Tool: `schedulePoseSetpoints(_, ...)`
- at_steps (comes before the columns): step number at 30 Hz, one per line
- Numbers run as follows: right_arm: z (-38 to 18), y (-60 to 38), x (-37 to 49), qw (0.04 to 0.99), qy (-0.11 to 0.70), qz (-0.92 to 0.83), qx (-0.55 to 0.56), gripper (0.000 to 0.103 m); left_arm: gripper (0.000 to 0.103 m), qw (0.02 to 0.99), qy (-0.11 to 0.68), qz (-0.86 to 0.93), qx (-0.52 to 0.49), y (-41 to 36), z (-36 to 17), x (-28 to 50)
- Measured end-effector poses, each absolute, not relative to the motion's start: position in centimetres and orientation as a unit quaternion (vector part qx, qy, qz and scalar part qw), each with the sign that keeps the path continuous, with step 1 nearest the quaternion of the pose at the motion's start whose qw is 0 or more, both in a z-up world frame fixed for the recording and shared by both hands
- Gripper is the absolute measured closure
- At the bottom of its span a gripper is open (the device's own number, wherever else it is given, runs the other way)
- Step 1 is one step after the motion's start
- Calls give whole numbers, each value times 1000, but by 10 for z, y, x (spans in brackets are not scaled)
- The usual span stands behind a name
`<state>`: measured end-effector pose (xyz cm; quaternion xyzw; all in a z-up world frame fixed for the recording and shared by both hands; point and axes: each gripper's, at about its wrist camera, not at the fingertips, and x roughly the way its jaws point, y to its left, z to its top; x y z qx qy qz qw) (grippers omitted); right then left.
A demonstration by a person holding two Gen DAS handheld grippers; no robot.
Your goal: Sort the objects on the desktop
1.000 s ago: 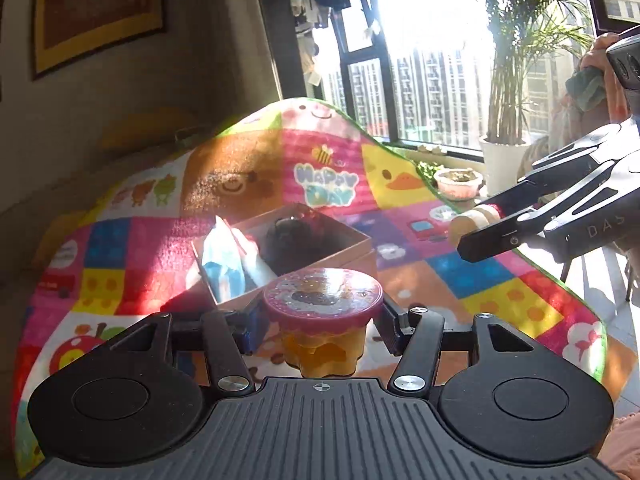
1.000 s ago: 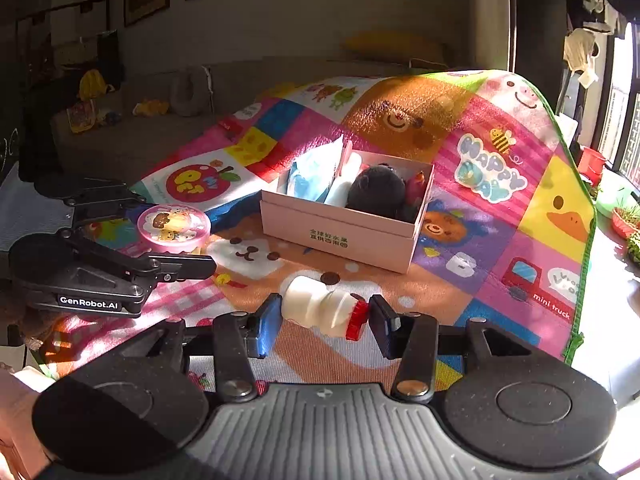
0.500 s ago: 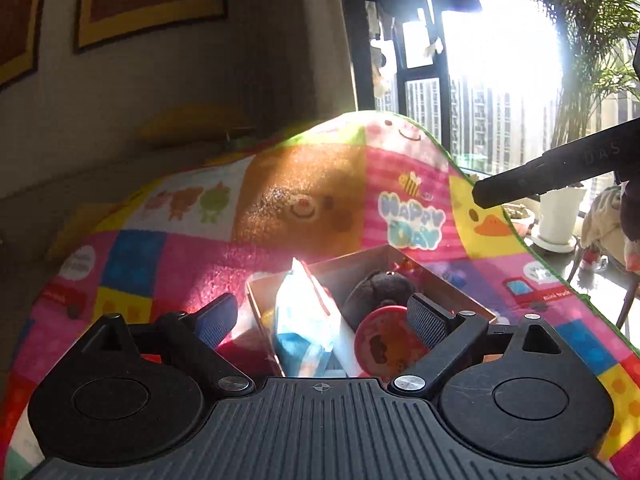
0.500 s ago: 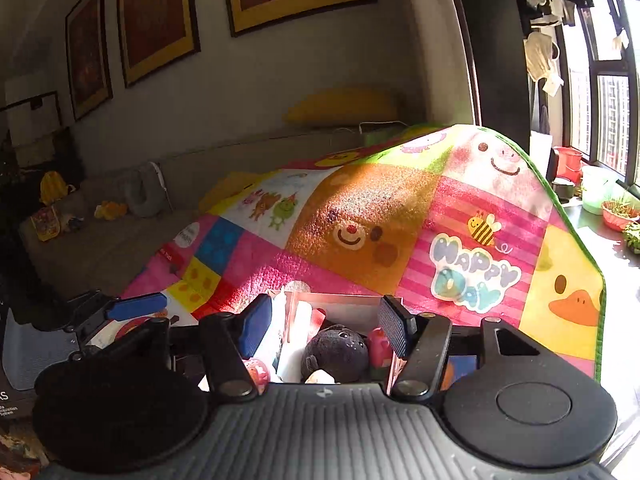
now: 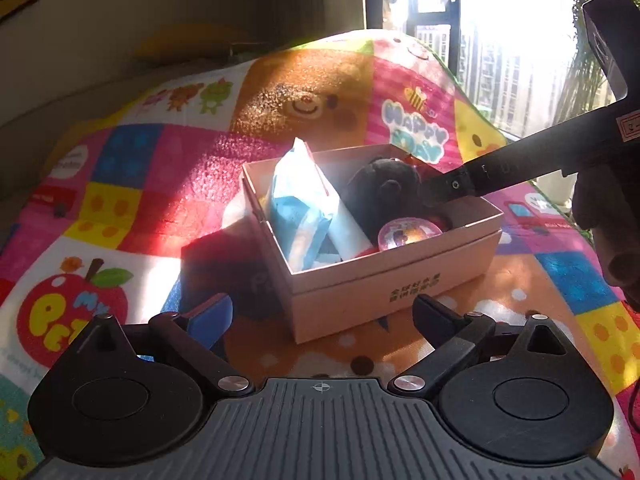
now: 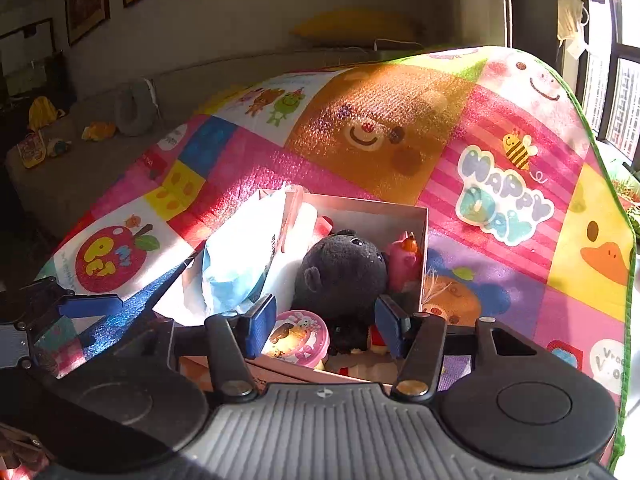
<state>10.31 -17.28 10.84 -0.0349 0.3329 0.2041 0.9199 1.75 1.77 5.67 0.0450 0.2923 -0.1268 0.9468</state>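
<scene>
Sunlight from the window falls across a bright patchwork mat (image 5: 168,168) printed with bears, a duck and "HAPPY DAY". On the mat sits a pink box (image 5: 384,280), open at the top.

Inside the box, a blue-and-white tissue pack (image 5: 304,208) stands tilted along the left side. Next to it is a black plush (image 6: 344,272), and a small pink toy (image 6: 404,260) is wedged between the plush and the box's far wall. A jelly cup (image 6: 300,336) with a pink cartoon lid lies at the near corner of the box, just beside the plush. Some white and red bits show under the plush, too hidden to name.

The left claw (image 5: 320,316) hangs in front of the box on its near side, fingers wide apart and holding nothing. The right claw (image 6: 324,328) is over the box's near edge, fingers spread, with the cup and the lower part of the plush showing between them; no pad touches either. From the left wrist view one right finger (image 5: 492,172) reaches in over the box rim to just beside the plush.
</scene>
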Motion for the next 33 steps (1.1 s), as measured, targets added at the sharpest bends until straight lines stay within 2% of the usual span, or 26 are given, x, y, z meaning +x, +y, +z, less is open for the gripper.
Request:
schedulePoseSetpoints(2,101,-168,112,915,351,198,-20,60,3,947,293,-127,40,19,57,16)
schedulePoseSetpoints(5,97,-161,126,915,351,197,13,61,3,946,296,-127,36,21,57,15)
schedulePoseSetpoints(9,101,-150,148,939,309,150,-5,61,3,948,291,-129,28,21,60,14)
schedulePoseSetpoints(14,90,-150,182,935,326,138,-5,63,2,947,293,-127,22,23,57,15)
schedulePoseSetpoints(20,88,-171,154,922,354,158,7,62,2,945,303,-125,13,27,52,19)
schedulePoseSetpoints(23,84,-174,144,897,410,164,-12,66,2,945,300,-130,11,24,53,19)
schedulePoseSetpoints(25,88,-170,136,907,384,167,-44,65,2,945,297,-135,10,22,56,17)
schedulePoseSetpoints(27,97,-161,129,927,327,161,-88,56,2,945,295,-137,14,19,59,17)
schedulePoseSetpoints(28,101,-157,132,930,315,165,-94,48,2,946,294,-138,16,17,60,17)
schedulePoseSetpoints(33,95,-125,178,919,327,169,-144,42,1,949,281,-142,22,11,68,18)
